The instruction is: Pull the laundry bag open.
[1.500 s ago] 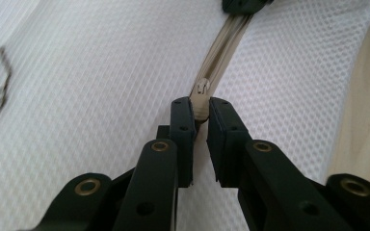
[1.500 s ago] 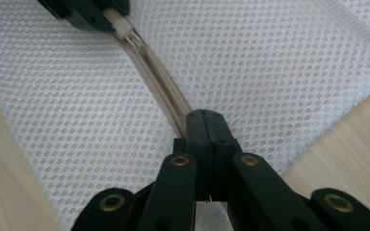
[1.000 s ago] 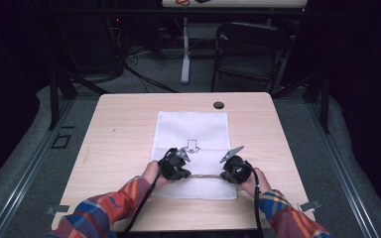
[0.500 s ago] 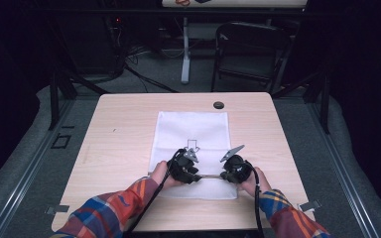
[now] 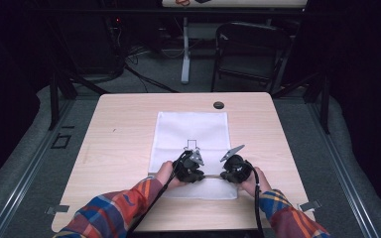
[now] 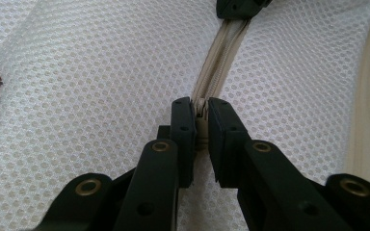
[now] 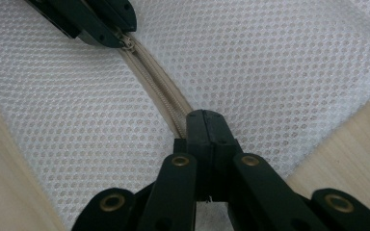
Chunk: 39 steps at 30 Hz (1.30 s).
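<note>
A white mesh bag [image 5: 191, 131] lies flat on the table, its beige zipper [image 6: 221, 57] running along the near end. My left gripper [image 6: 201, 113] has just been closing and now pinches the zipper slider [image 6: 201, 109] between its jaws. My right gripper [image 7: 207, 126] is shut on the zipper tape [image 7: 154, 89] near the bag's right edge. In the high view the left gripper [image 5: 198, 173] and right gripper [image 5: 225, 174] face each other a short way apart along the zipper. The right gripper's tips [image 6: 238, 7] show at the top of the left gripper view.
The wooden table [image 5: 119, 139] has bare surface to the left and right of the bag. A small black round cap [image 5: 219, 105] sits near its far edge. A dark chair [image 5: 248, 49] and cables stand on the floor beyond. An arrow mark [image 5: 192, 145] is printed on the bag.
The left hand and its gripper have slid to the right along the zipper, closer to the right gripper. The right hand has stayed where it was.
</note>
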Each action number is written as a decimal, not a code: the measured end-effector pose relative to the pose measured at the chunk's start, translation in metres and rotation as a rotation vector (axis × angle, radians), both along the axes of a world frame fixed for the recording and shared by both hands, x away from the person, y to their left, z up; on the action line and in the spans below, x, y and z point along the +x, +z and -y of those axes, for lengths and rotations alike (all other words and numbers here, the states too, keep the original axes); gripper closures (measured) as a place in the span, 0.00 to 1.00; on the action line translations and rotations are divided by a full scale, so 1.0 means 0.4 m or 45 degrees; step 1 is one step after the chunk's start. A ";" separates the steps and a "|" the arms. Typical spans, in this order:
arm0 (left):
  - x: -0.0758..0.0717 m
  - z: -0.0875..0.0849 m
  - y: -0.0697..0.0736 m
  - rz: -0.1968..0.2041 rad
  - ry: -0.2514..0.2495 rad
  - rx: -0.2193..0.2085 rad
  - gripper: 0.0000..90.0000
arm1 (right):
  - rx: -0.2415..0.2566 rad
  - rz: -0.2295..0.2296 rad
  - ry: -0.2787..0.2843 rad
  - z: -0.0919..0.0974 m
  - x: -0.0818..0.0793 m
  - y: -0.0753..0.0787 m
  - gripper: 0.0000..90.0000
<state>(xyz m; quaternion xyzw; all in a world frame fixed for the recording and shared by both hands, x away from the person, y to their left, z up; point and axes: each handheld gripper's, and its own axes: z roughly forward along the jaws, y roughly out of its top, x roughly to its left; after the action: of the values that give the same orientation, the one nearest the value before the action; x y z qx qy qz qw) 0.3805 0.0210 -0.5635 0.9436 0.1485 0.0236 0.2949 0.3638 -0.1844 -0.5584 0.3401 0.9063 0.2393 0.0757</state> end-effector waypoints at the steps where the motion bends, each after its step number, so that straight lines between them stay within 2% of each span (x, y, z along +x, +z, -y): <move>1: -0.004 0.001 0.001 -0.005 0.002 0.009 0.91 | 0.009 0.005 -0.008 -0.001 -0.001 -0.001 1.00; 8: -0.010 -0.007 0.012 -0.015 0.003 0.059 0.92 | 0.002 -0.001 0.007 0.003 0.001 0.000 1.00; 14: -0.006 -0.042 0.014 -0.036 0.024 0.054 0.92 | 0.003 -0.003 0.010 0.003 0.001 0.000 1.00; 26: -0.005 -0.077 0.021 -0.063 0.044 0.051 0.91 | 0.008 0.001 0.008 0.002 0.001 -0.001 1.00; 36: -0.008 -0.094 0.025 -0.080 0.048 0.032 0.92 | 0.003 -0.001 0.011 0.003 0.001 0.000 1.00; 39: -0.010 -0.094 0.027 -0.076 0.044 0.042 0.92 | 0.004 -0.001 0.010 0.003 0.001 0.000 1.00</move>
<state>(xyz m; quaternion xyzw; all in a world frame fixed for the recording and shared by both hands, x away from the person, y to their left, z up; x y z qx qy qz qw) 0.3766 0.0586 -0.5529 0.9459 0.1732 0.0030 0.2743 0.3642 -0.1857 -0.5586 0.3369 0.9072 0.2411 0.0739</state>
